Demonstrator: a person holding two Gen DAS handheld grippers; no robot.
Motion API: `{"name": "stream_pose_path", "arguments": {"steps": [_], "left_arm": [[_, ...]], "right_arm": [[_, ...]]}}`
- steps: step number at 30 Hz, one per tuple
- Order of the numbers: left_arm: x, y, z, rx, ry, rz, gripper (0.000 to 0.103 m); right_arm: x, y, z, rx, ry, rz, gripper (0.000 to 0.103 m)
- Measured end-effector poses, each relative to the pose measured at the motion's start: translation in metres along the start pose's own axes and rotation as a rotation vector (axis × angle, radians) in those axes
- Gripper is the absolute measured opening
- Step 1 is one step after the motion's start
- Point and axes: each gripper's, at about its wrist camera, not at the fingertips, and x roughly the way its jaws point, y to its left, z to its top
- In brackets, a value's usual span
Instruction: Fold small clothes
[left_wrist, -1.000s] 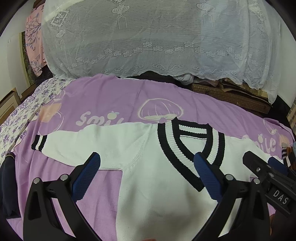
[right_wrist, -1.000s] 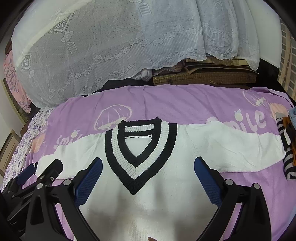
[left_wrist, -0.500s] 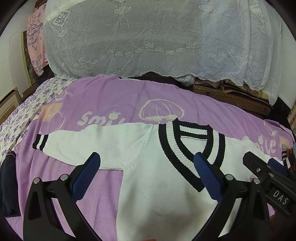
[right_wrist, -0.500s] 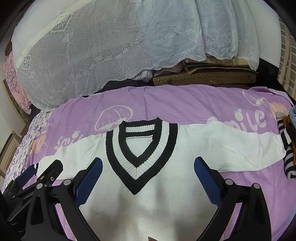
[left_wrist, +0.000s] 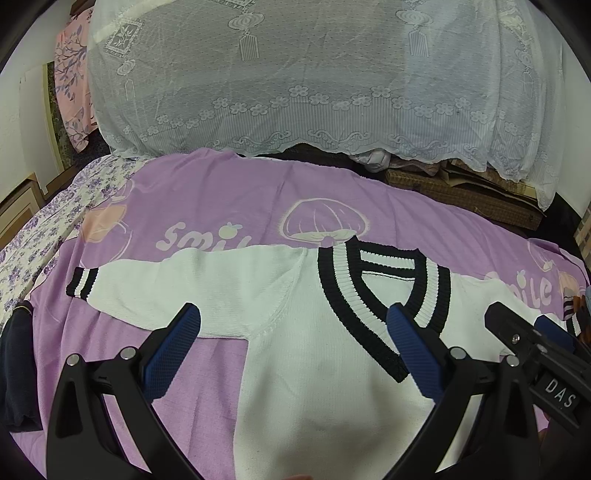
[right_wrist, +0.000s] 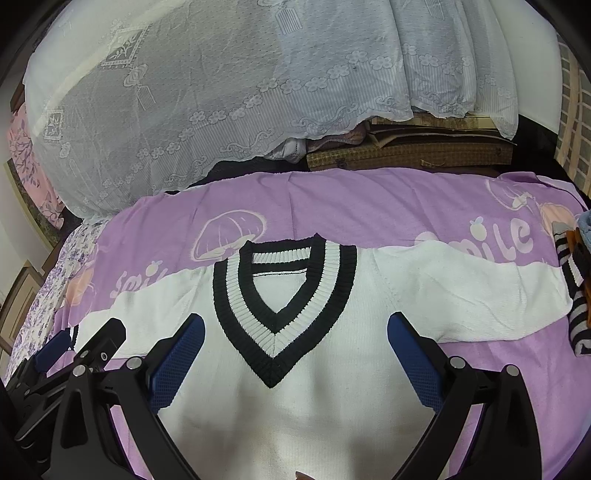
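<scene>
A small white knit sweater (left_wrist: 295, 332) with a black-and-white striped V-neck (left_wrist: 384, 295) lies flat, face up, on a purple sheet (left_wrist: 207, 199), sleeves spread to both sides. It also shows in the right wrist view (right_wrist: 325, 398), with its collar (right_wrist: 280, 306) between my fingers. My left gripper (left_wrist: 293, 339) is open and empty, above the sweater's left chest and armpit. My right gripper (right_wrist: 295, 343) is open and empty, above the chest just below the V-neck. The right gripper also shows at the left wrist view's right edge (left_wrist: 535, 343).
A white lace cover (left_wrist: 314, 85) drapes a large mound behind the sheet. A dark garment (left_wrist: 16, 369) lies at the left edge. Striped clothes (right_wrist: 576, 295) lie by the right sleeve end. A woven mat (right_wrist: 406, 155) lies at the back right.
Both grippers have drifted slightly, so the sweater sits a little lower and nearer in both views. The jaws stay open and the sweater has not moved.
</scene>
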Motion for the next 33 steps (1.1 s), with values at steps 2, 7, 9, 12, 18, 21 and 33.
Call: {"name": "stream_pose_path", "arguments": {"steps": [2, 7, 9, 12, 18, 21, 33], "left_arm": [[-0.0004, 0.0025, 0.0002, -0.002, 0.002, -0.001, 0.098], [-0.0007, 0.0033, 0.0006, -0.003, 0.004, 0.000, 0.098], [-0.0010, 0.0038, 0.0006, -0.004, 0.005, -0.001, 0.098], [-0.0006, 0.0035, 0.0005, -0.004, 0.005, 0.001, 0.098], [-0.0009, 0.0047, 0.0004, -0.005, 0.006, 0.000, 0.098], [-0.0012, 0.0045, 0.0003, -0.004, 0.005, 0.002, 0.098], [0.0001, 0.0051, 0.0004, -0.005, 0.005, 0.003, 0.098]], "right_arm": [[0.0001, 0.0008, -0.0005, 0.001, 0.001, 0.001, 0.100], [0.0003, 0.0009, -0.0005, 0.004, 0.001, 0.003, 0.100], [0.0004, 0.0018, -0.0010, 0.005, 0.002, 0.005, 0.100], [0.0005, 0.0010, -0.0003, 0.004, 0.002, 0.004, 0.100], [0.0004, 0.0010, 0.0002, 0.005, 0.003, 0.004, 0.100], [0.0003, 0.0009, 0.0003, 0.005, 0.003, 0.004, 0.100], [0.0005, 0.0034, -0.0008, 0.005, 0.003, 0.007, 0.100]]}}
